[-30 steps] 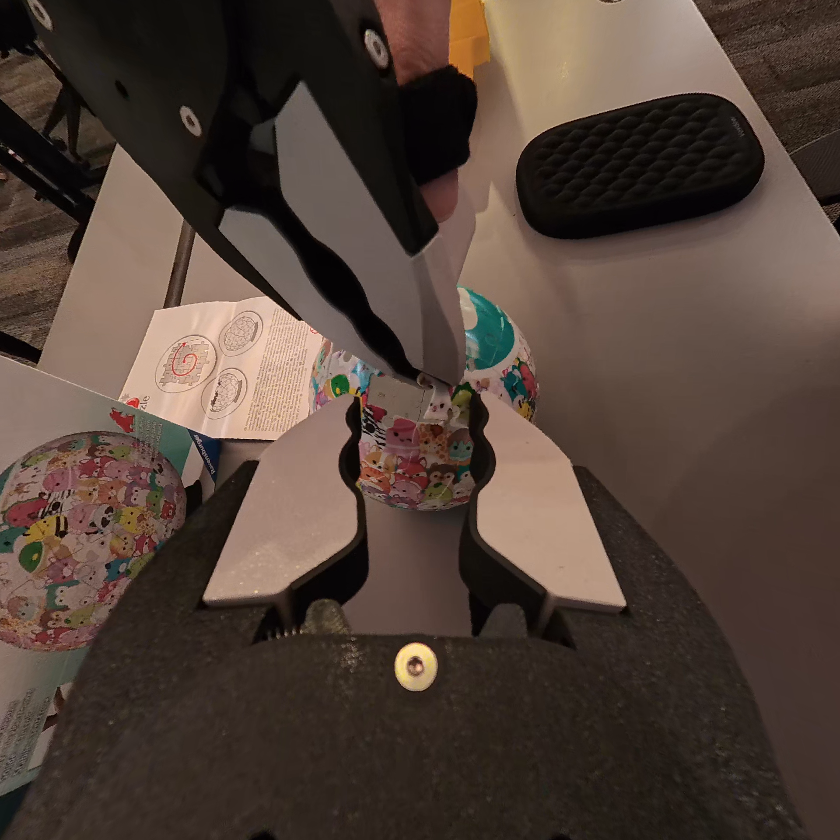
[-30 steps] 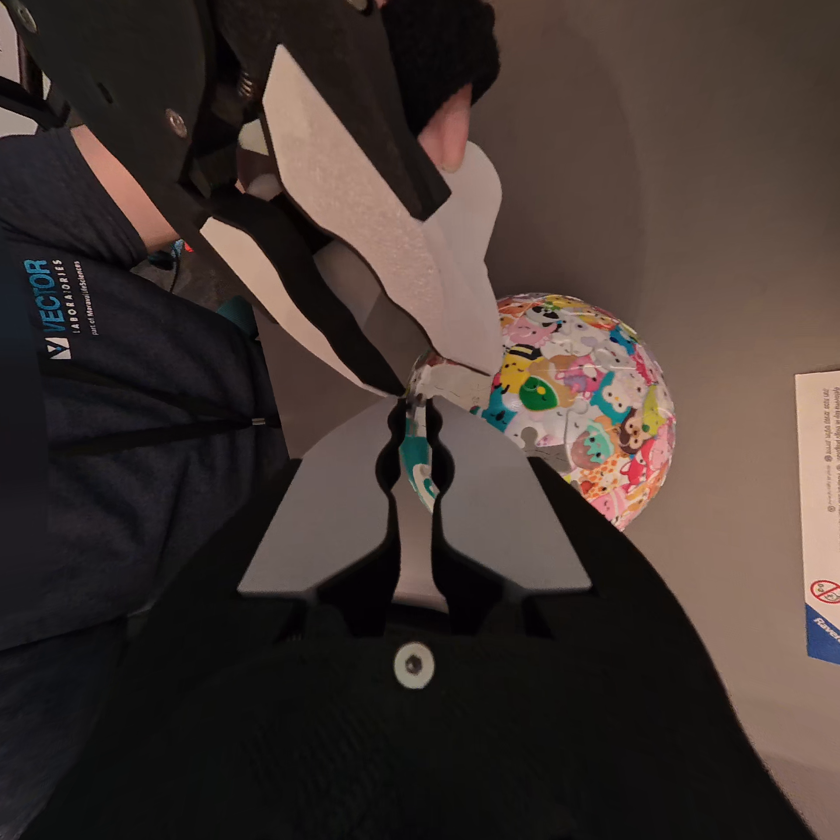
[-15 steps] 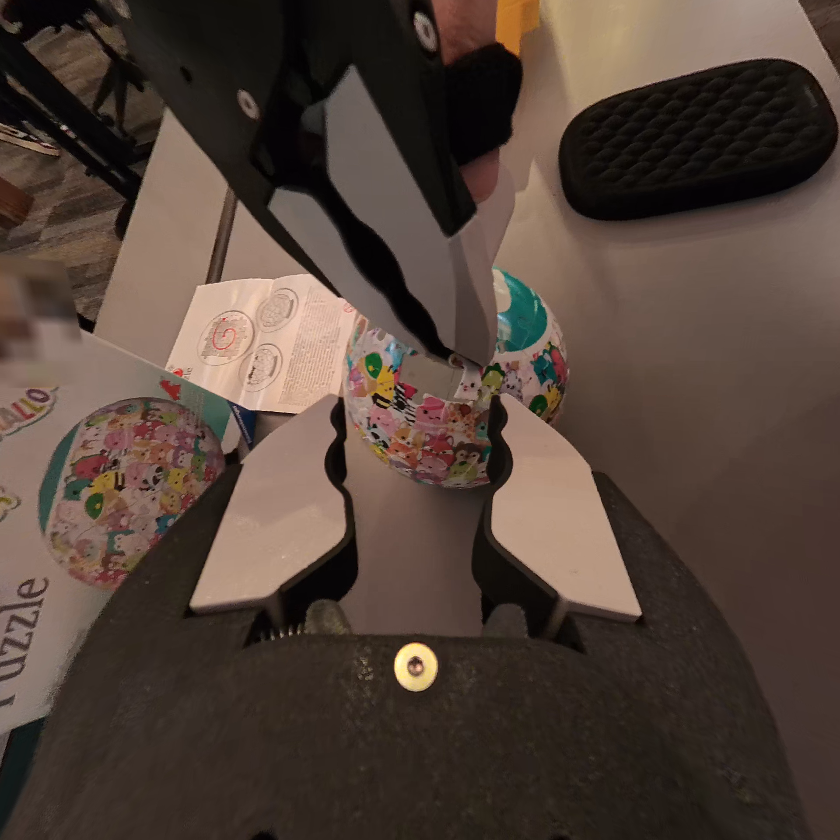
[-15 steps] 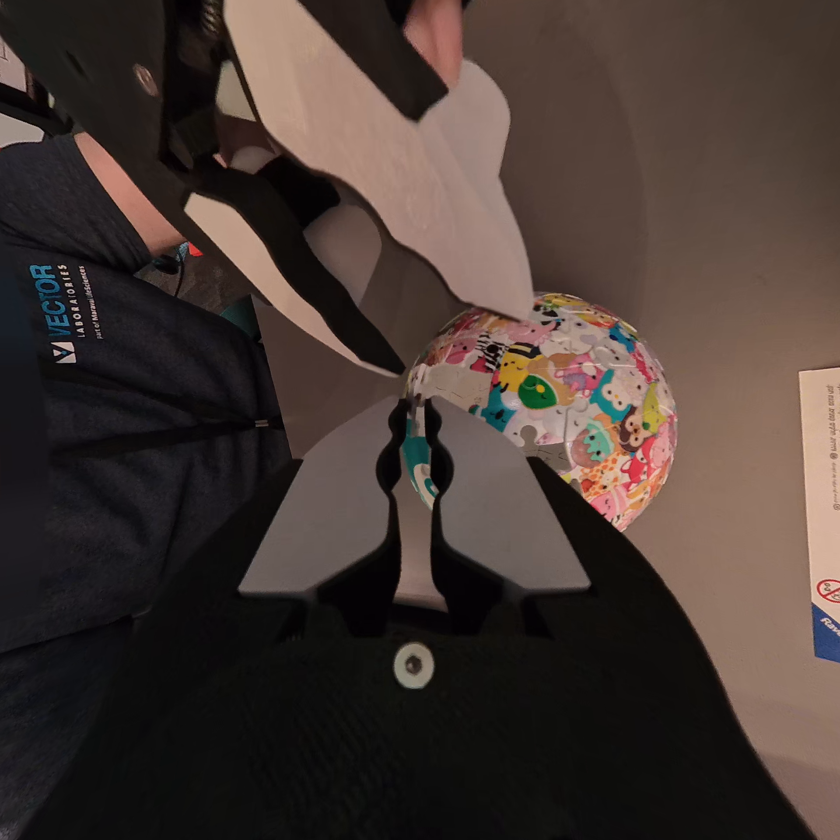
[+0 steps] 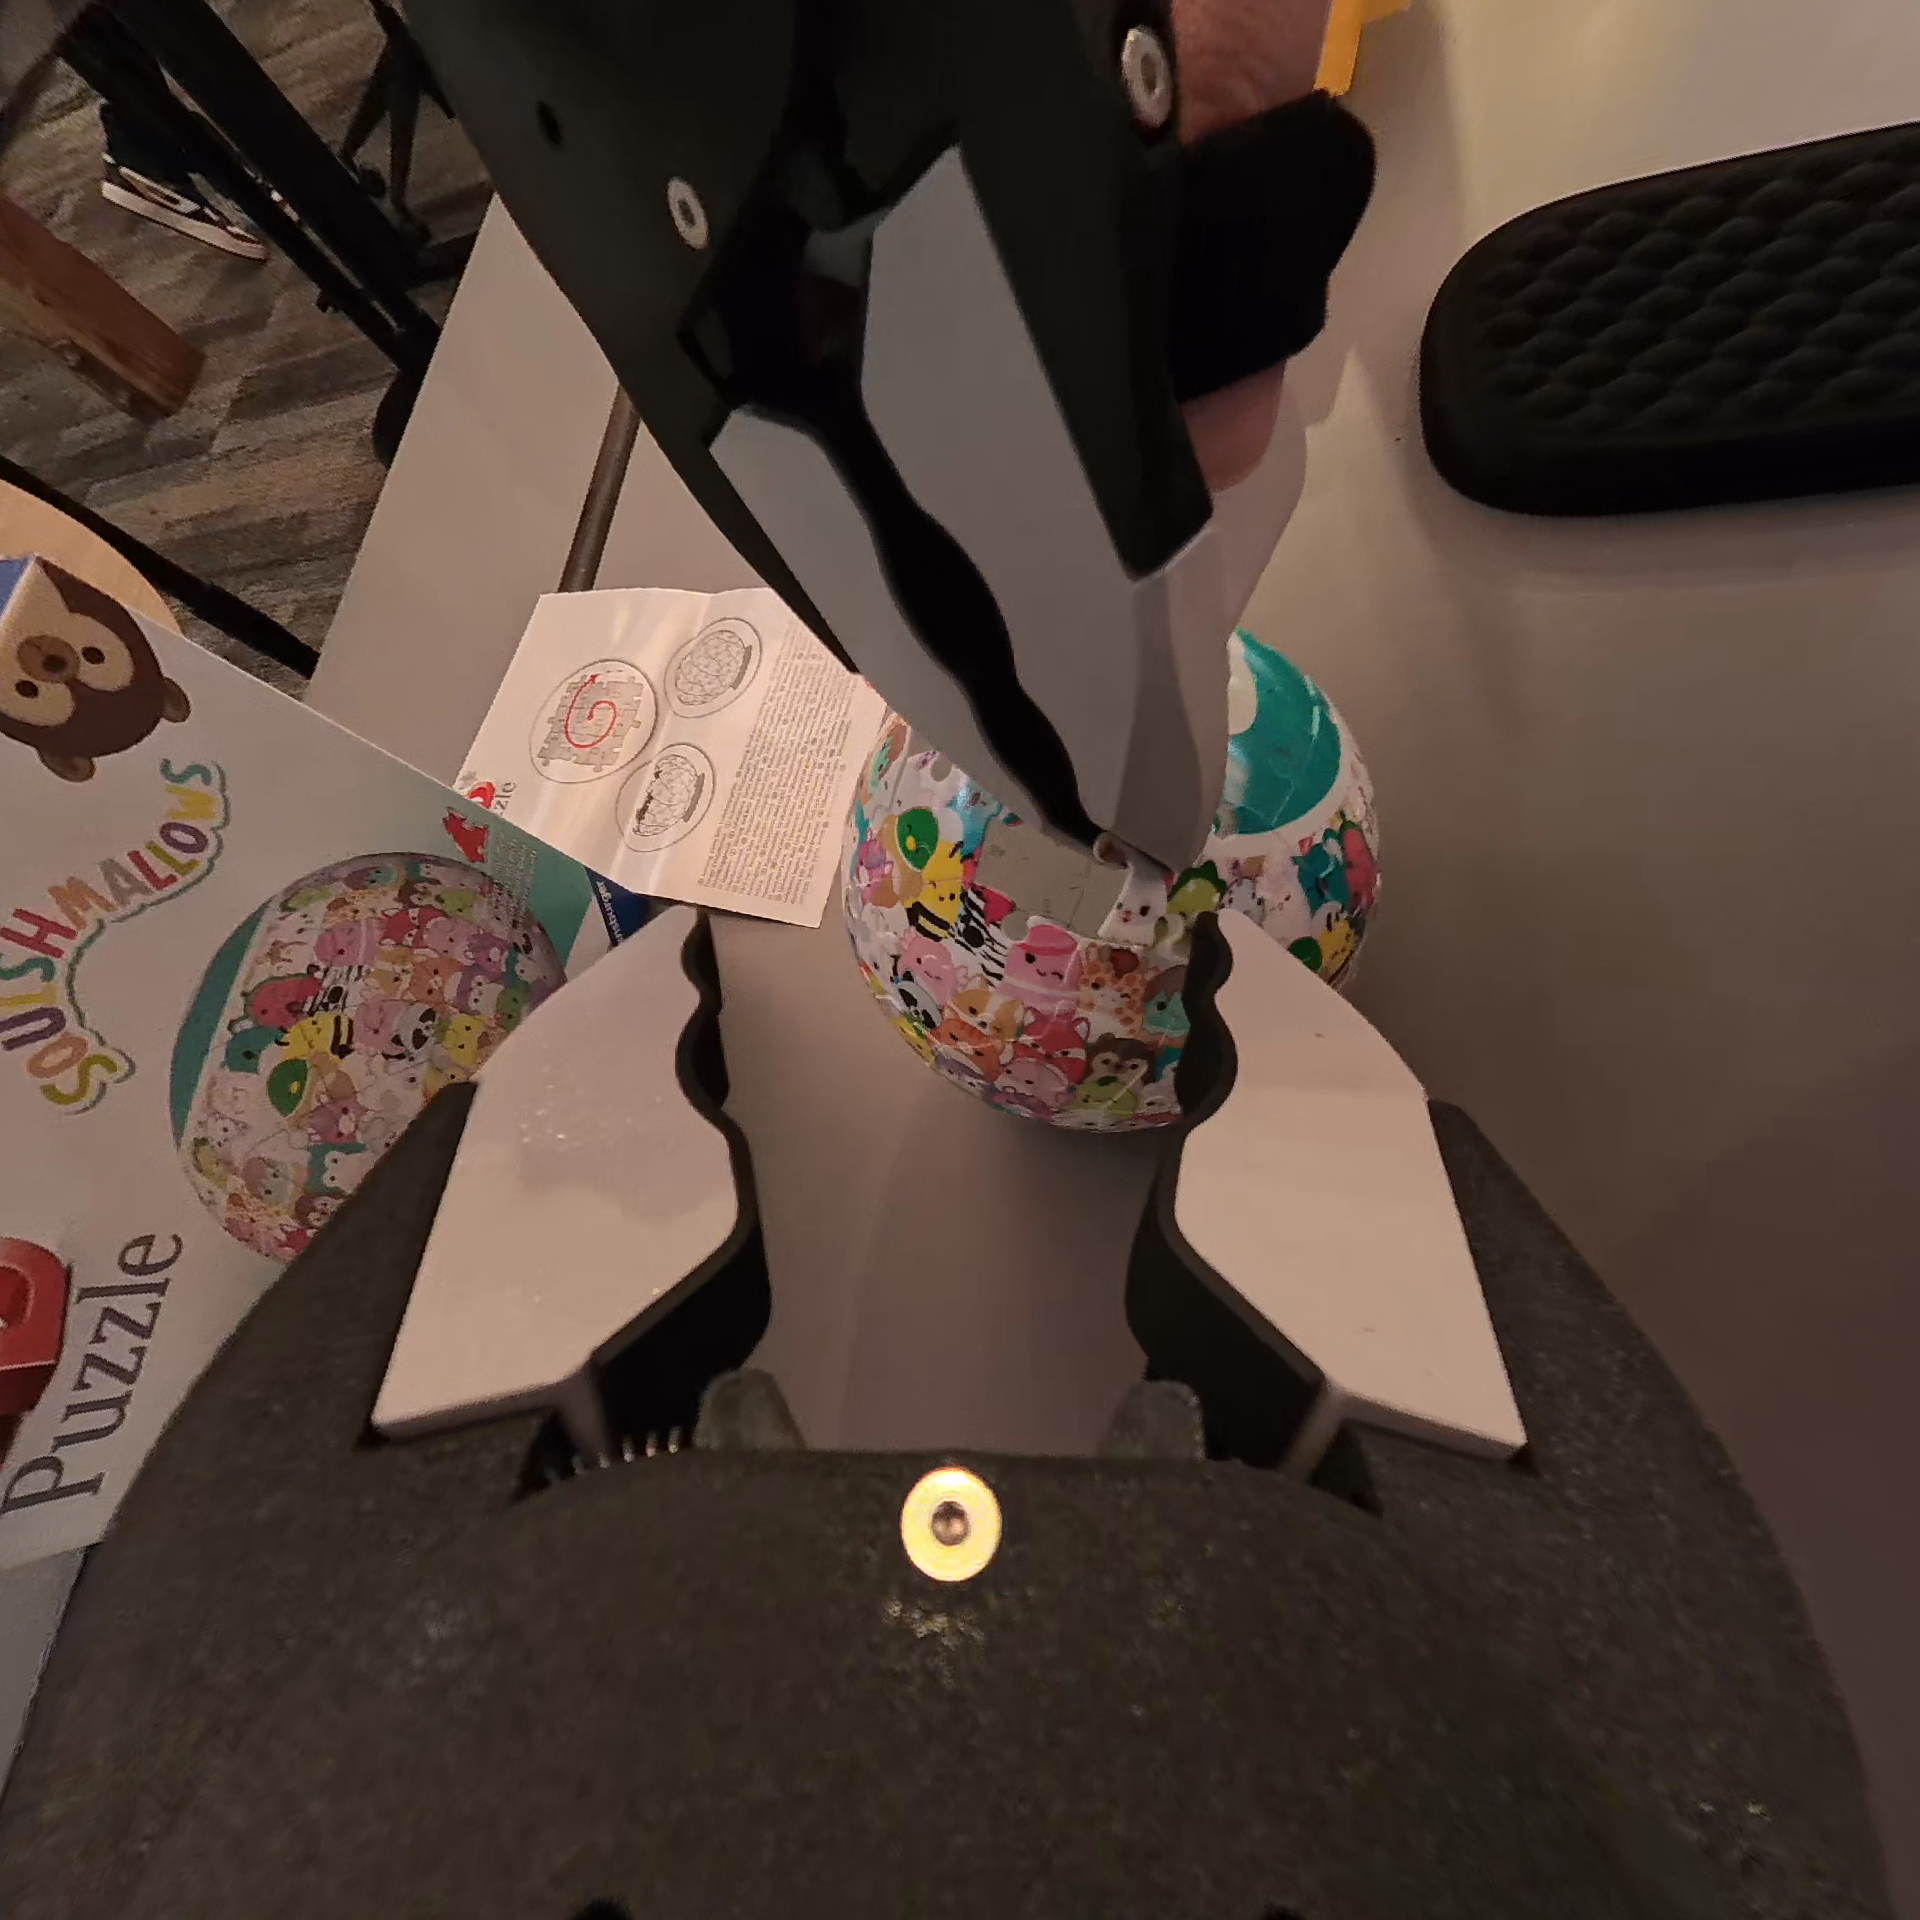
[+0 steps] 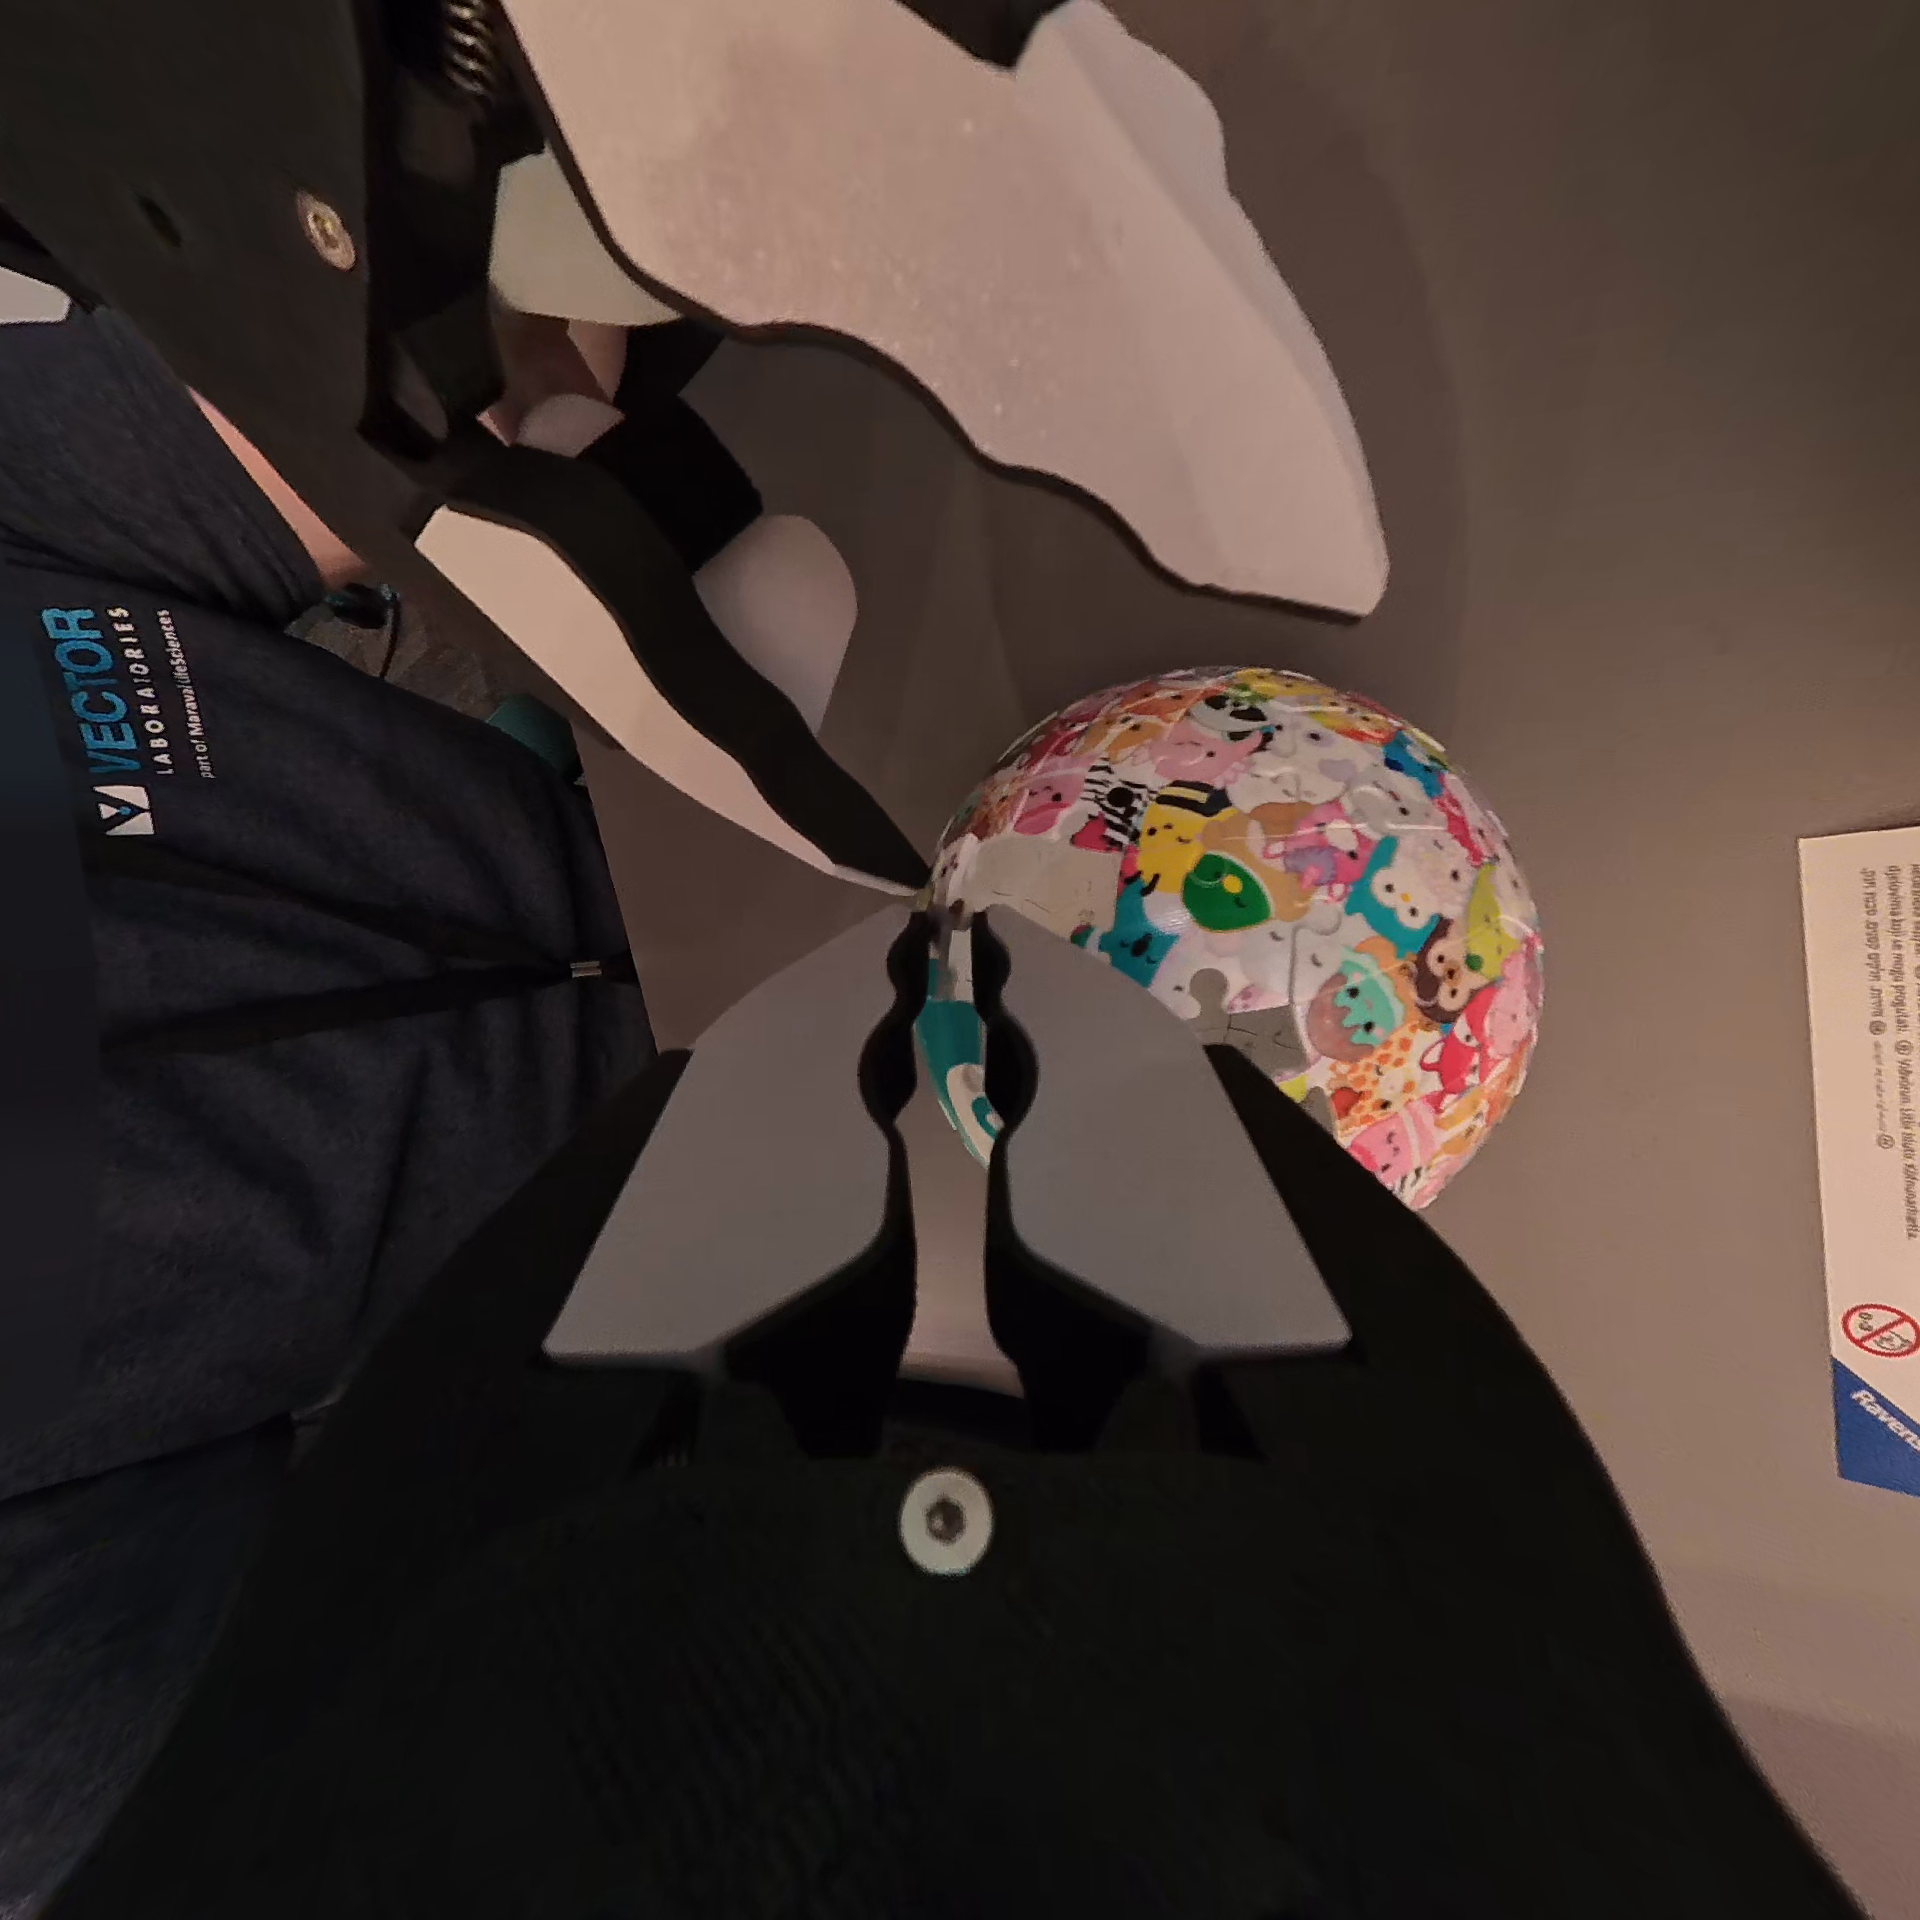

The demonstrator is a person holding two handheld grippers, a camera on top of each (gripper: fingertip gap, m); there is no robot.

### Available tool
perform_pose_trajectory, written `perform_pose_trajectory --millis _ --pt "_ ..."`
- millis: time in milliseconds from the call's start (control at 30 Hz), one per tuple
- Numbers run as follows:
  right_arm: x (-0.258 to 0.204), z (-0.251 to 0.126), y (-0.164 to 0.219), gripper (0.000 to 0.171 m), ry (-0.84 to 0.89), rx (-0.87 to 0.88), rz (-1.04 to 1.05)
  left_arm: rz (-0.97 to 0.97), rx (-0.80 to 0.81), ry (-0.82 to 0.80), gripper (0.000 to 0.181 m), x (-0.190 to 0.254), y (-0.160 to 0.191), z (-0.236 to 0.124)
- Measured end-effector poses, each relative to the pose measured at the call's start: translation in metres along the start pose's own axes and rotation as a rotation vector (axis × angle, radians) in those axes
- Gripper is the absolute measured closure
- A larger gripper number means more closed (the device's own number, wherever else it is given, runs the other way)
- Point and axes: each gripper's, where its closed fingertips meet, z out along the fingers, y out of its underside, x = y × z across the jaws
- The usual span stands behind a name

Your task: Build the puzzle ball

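Right now the puzzle ball (image 5: 1039,997) sits on the grey counter (image 5: 1610,935), nearly whole, with a gap in its upper surface where the pale inside shows. The left gripper (image 5: 951,940) hangs just short of the ball, its jaws spread wide with only bare counter between them, and its right tip close beside the ball's lower edge. The right gripper (image 6: 948,914) comes down steeply from above, its jaws pressed almost together and pinching a small puzzle piece (image 6: 951,1049), teal and white, at the rim of the gap. A bare fingertip and a black glove show behind that gripper in the left wrist view. To the ball's left lie a folded instruction sheet (image 5: 665,748) and, nearer, the puzzle box (image 5: 208,935) printed with a picture of the ball. A black quilted pad (image 5: 1683,332) rests well apart on the far right.
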Motion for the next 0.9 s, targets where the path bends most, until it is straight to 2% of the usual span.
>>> perform_pose_trajectory --millis 900 --pt "0.0021 -0.0012 0.0008 0.161 0.043 -0.023 -0.054 -0.016 0.030 0.042 0.099 0.0049 -0.0021 0.0045"
